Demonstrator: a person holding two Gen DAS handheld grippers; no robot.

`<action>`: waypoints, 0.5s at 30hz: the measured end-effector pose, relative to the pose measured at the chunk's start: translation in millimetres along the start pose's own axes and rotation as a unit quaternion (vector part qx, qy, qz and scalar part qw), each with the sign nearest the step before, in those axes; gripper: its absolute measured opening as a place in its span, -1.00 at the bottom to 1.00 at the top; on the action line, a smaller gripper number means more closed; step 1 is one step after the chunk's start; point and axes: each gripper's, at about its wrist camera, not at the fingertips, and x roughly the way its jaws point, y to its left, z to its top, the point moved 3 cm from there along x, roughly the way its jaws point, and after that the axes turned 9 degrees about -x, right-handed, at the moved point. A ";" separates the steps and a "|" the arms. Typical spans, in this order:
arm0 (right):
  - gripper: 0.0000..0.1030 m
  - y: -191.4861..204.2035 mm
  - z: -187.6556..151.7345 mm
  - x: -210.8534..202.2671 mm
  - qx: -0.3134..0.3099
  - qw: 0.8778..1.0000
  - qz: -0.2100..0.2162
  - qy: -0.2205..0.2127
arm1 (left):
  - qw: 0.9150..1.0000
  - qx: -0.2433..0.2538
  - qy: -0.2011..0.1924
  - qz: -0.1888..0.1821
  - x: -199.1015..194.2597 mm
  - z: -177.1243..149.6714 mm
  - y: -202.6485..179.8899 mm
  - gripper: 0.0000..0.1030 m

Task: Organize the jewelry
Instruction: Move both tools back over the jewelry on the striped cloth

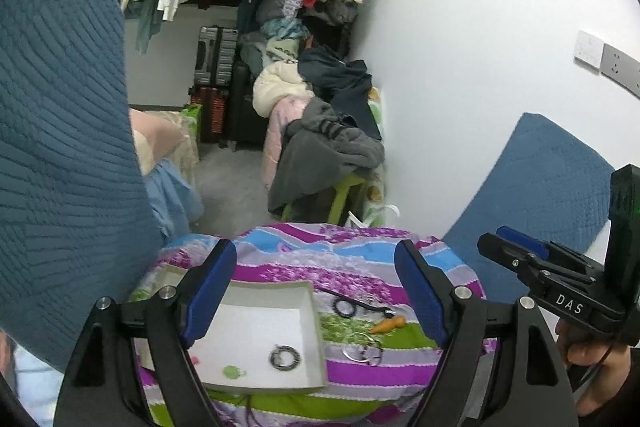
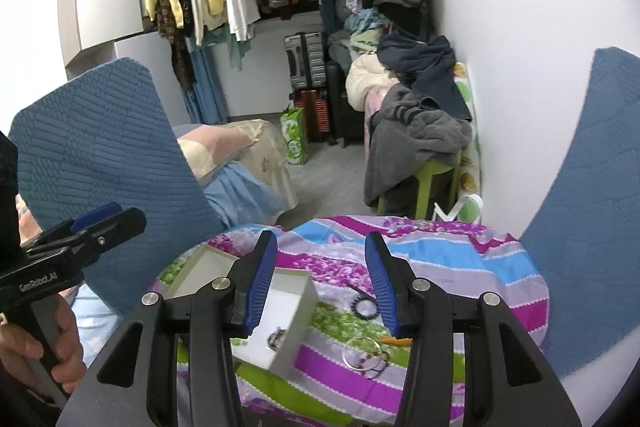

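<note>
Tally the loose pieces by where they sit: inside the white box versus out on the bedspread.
In the white box: 2, a dark bead bracelet and a green piece.
On the bedspread: 4, a dark bead bracelet, black clip, orange piece, silver rings.
Total: 6.

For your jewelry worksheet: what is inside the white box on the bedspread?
Inside the white box lie a dark beaded bracelet and a small green piece. The left fingers cover the box's left part, so anything there cannot be seen.
</note>
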 end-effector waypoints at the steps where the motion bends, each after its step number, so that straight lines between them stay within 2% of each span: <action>1: -0.16 -4.9 -3.8 -1.5 0.001 1.000 -0.001 0.001 | 1.000 -0.003 0.000 -0.002 2.3 -5.0 -5.3 0.59; 15: -0.16 -65.9 -88.2 4.6 0.039 0.999 -0.019 0.032 | 0.997 -0.007 0.074 -0.007 64.1 -93.5 -54.6 0.57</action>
